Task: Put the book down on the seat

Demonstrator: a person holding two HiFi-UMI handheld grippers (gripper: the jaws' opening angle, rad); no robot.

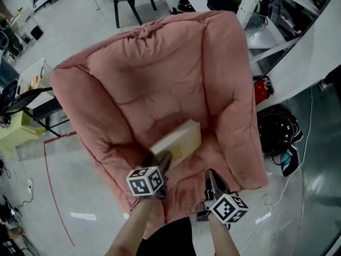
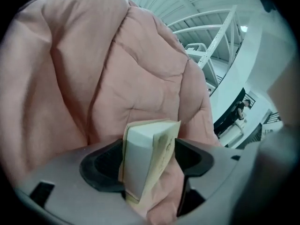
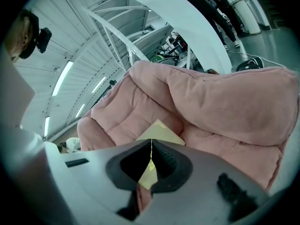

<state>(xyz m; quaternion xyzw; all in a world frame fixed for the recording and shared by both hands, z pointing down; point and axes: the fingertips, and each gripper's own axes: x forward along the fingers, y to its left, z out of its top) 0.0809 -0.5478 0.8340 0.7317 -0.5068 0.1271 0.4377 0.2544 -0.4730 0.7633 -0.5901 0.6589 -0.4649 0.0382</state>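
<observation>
Right, the book (image 1: 178, 142) is down in the hollow of the pink armchair (image 1: 160, 73); it is closed, pale tan cover up, page block showing along the near edge, and it lies a bit askew on the seat cushion, closer to the arm on the right of the head view; its near end sits between the jaws of the left gripper (image 1: 159, 161), and those jaws stand wide apart, one on each side of the spine end, not squeezing it; the right gripper (image 1: 212, 176) hangs just beside it over the front of the seat, jaws pressed together with nothing between them, the book's cover showing beyond their tips; each gripper carries its marker cube (image 1: 145, 181); past the chair, a red fire extinguisher (image 1: 261, 89) stands by the white frame, and a red tape line (image 1: 53, 191) runs over the grey floor (image 1: 85, 31).
</observation>
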